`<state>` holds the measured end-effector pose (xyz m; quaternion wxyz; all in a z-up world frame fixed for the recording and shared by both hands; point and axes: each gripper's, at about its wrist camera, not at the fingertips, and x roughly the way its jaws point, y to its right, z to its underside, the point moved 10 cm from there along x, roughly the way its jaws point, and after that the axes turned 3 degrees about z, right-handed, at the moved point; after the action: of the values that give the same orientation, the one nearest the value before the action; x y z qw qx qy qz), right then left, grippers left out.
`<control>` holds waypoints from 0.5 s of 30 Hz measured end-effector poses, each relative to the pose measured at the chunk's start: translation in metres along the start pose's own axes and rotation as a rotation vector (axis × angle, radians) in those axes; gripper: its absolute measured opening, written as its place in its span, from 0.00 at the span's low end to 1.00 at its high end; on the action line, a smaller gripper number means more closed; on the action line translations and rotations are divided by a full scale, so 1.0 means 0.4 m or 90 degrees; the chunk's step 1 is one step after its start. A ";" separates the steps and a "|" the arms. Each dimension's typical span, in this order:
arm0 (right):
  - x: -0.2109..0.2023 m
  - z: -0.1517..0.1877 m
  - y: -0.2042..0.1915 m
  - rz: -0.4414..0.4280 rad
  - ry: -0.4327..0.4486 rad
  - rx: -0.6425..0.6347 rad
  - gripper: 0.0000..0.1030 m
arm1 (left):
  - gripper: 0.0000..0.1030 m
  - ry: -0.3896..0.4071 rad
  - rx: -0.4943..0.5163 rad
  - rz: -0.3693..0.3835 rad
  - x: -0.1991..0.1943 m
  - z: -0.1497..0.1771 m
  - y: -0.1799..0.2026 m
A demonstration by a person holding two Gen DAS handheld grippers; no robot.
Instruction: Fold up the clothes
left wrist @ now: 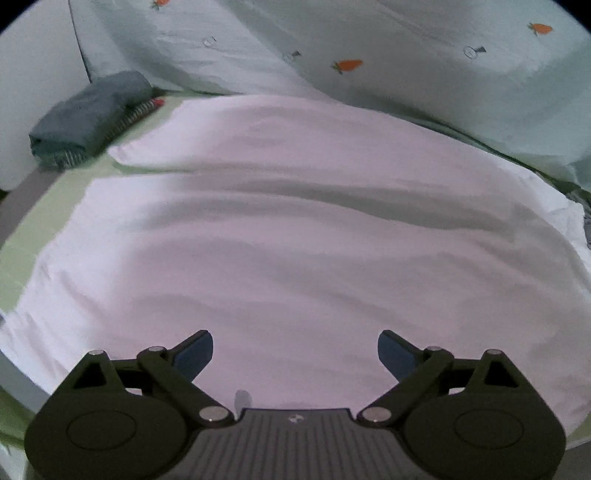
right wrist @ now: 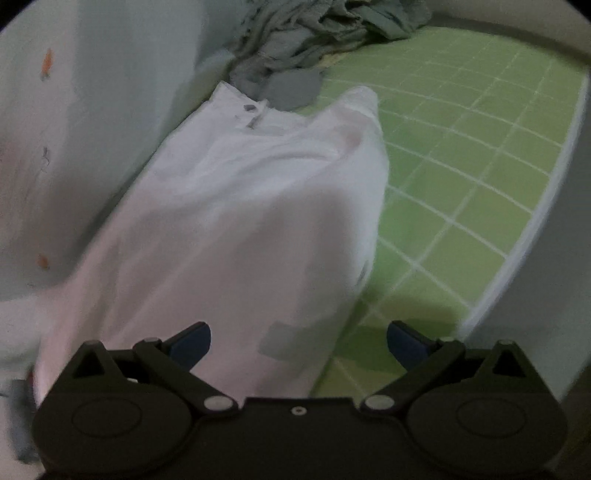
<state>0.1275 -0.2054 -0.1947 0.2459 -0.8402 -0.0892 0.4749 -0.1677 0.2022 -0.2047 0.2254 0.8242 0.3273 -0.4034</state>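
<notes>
Left wrist view, left to right. Folded grey garment [left wrist: 92,110] lies at far left on the bed [left wrist: 44,206], on top of a striped piece [left wrist: 129,118], close against the wall [left wrist: 33,74]. White garment [left wrist: 295,221] lies spread flat over most of the bed, soft creases running across it; its near edge reaches under the gripper. Behind it stands pale bedding [left wrist: 369,37] printed with orange carrots [left wrist: 347,65], its lower edge touching the far side of the white garment. Left gripper [left wrist: 295,350] is over the near part of the white garment, jaws wide apart, nothing between them.

Right wrist view, left to right. Carrot-print bedding [right wrist: 74,129] rises along the left side. White garment [right wrist: 240,221] runs from the near left up toward the far middle; a button [right wrist: 248,108] shows at its far end, and one fold [right wrist: 360,110] stands raised at its right edge. Small grey patch [right wrist: 280,341] shows on the near cloth. Crumpled grey-green pile [right wrist: 314,33] sits at the far end, touching the white garment's top. Right of the garment the green checked bed sheet [right wrist: 461,166] lies bare. Right gripper [right wrist: 299,341] is over the garment's near right edge, jaws wide apart, holding nothing. View is blurred.
</notes>
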 end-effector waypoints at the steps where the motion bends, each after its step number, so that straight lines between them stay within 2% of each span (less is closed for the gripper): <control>1: 0.005 -0.007 -0.001 -0.018 -0.011 -0.003 1.00 | 0.93 -0.005 -0.011 0.007 0.002 0.014 0.014; 4: 0.022 -0.020 -0.014 -0.081 -0.041 0.003 1.00 | 0.93 -0.017 -0.047 0.028 0.004 0.053 0.048; 7: 0.041 -0.028 -0.024 -0.147 -0.069 0.054 1.00 | 0.93 -0.019 -0.109 0.052 -0.011 0.085 0.048; 9: 0.053 -0.027 -0.028 -0.194 -0.091 0.111 1.00 | 0.93 -0.024 -0.167 0.071 -0.017 0.102 0.027; 11: 0.076 -0.021 -0.032 -0.253 -0.131 0.202 1.00 | 0.93 -0.026 -0.206 0.076 -0.020 0.115 -0.005; 13: 0.085 -0.020 -0.040 -0.264 -0.135 0.239 1.00 | 0.93 -0.028 -0.244 0.079 -0.023 0.128 -0.038; 15: 0.092 -0.007 -0.068 -0.267 -0.150 0.223 1.00 | 0.93 -0.029 -0.282 0.082 -0.026 0.140 -0.071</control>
<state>0.1519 -0.1687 -0.2078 0.4677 -0.6874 -0.2057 0.5162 -0.2218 0.1824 -0.2315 0.4338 0.7643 0.3492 -0.3251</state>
